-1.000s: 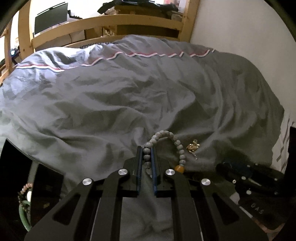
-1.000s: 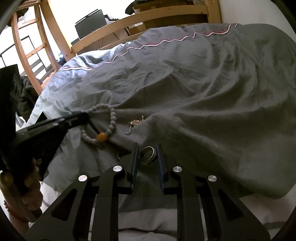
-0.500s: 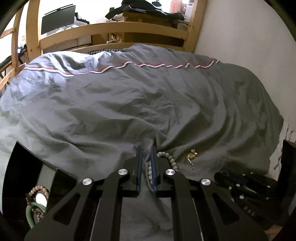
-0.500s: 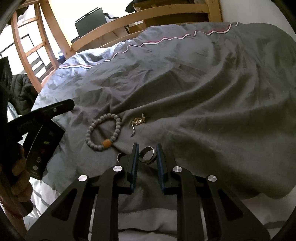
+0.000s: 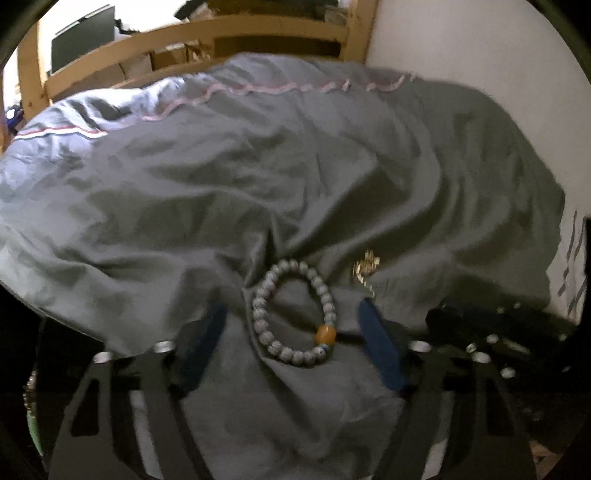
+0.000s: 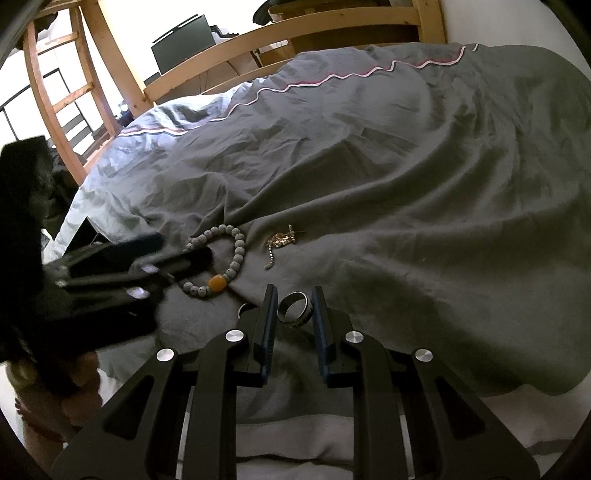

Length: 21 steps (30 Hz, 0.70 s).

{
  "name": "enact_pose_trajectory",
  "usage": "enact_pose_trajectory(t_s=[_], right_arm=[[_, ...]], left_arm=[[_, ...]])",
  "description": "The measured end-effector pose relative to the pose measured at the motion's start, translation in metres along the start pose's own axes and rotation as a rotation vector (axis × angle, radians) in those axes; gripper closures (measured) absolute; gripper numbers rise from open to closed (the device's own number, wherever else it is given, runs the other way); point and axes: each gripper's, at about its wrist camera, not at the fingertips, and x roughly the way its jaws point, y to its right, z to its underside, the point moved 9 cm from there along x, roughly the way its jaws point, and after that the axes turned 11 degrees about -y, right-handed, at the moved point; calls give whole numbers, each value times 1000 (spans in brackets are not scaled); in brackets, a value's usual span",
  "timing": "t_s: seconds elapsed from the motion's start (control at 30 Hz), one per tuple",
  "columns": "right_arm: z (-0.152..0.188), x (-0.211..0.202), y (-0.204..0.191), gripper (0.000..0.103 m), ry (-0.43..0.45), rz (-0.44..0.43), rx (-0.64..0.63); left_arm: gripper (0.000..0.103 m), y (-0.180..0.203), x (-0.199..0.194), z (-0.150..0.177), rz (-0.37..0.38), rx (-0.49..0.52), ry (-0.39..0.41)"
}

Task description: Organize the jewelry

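Note:
A grey bead bracelet [image 5: 258,301] with one orange bead [image 5: 325,334] lies flat on the grey duvet [image 5: 258,177]. My left gripper [image 5: 291,314] straddles it. Its jaws are opening, and the blue pads stand clear of the beads on both sides. The right wrist view shows the same bracelet [image 6: 240,251] with the left gripper [image 6: 181,249] over its left part. My right gripper [image 6: 294,295] is shut on a silver ring [image 6: 295,314] just above the duvet. A gold chain piece [image 6: 282,240] lies beyond the ring, to the right of the bracelet.
A second small ring [image 6: 243,308] peeks out beside my right gripper's left finger. A dark jewelry box with a green bangle [image 5: 31,428] sits at the lower left. A wooden bed rail [image 6: 314,26] runs behind the duvet, and a white wall [image 5: 480,55] stands to the right.
The left gripper was shut at the bracelet's left side, drew back, and now sits lower with its jaws apart around the bracelet. The right gripper and the ring have not moved.

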Motion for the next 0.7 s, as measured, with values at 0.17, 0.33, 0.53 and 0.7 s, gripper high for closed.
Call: enact_pose_trajectory(t_s=[0.17, 0.33, 0.53, 0.7], right_arm=[[0, 0, 1, 83, 0, -3, 5], [-1, 1, 1, 83, 1, -7, 13], [-1, -1, -2, 83, 10, -18, -1], [-2, -3, -3, 83, 16, -12, -12]], left_arm=[[92, -20, 23, 8, -98, -25, -81], [95, -51, -5, -2, -124, -106, -20], [95, -59, -29, -8, -83, -125, 24], [95, -48, -39, -9, -83, -106, 40]])
